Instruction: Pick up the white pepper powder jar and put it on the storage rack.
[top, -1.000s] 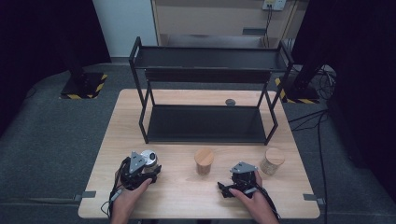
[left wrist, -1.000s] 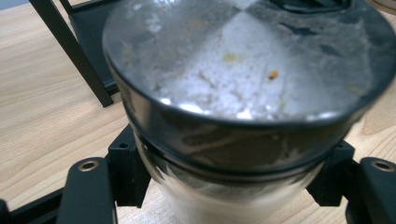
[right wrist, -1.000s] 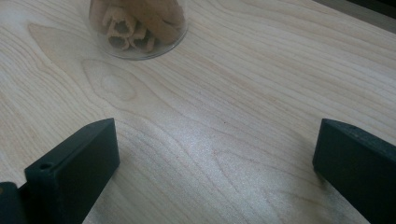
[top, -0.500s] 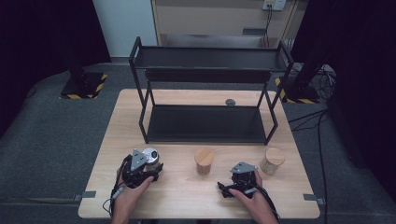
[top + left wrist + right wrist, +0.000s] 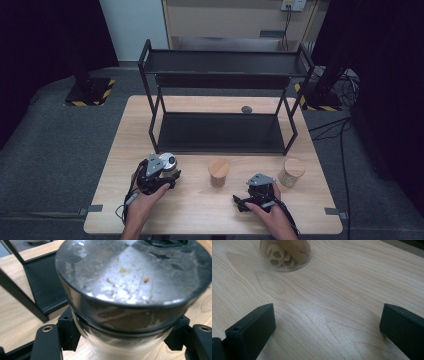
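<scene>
The metal-lidded jar stands upright at the near left of the table, just in front of the black shelf rack's left leg. It sits between the left gripper's jaws, which seem clamped on its glass body, though blur hides the contact. The right gripper, jaws wide apart and empty, hovers near right, with the wooden-lidded pasta jar beyond it.
</scene>
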{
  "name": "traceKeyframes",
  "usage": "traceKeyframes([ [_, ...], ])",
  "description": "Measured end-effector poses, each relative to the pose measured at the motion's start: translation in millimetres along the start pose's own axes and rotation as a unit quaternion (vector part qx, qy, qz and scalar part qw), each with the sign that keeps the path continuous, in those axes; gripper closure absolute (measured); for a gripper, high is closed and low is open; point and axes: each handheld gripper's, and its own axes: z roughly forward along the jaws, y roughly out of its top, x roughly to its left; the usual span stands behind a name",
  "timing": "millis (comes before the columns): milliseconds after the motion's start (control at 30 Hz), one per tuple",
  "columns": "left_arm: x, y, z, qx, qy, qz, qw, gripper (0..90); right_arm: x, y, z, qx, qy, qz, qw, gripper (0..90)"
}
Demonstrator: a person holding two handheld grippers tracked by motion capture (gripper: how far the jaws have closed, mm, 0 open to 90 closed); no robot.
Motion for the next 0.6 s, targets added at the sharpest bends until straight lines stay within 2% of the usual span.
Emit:
traceKeyframes([
  [600, 2.7, 23.2, 20.8, -0.018, -0.004, 0.02, 0.9996, 28.8, 0.1, -0.2, 0.1, -0.001, 0.0, 0.0, 1.0, 0.4],
])
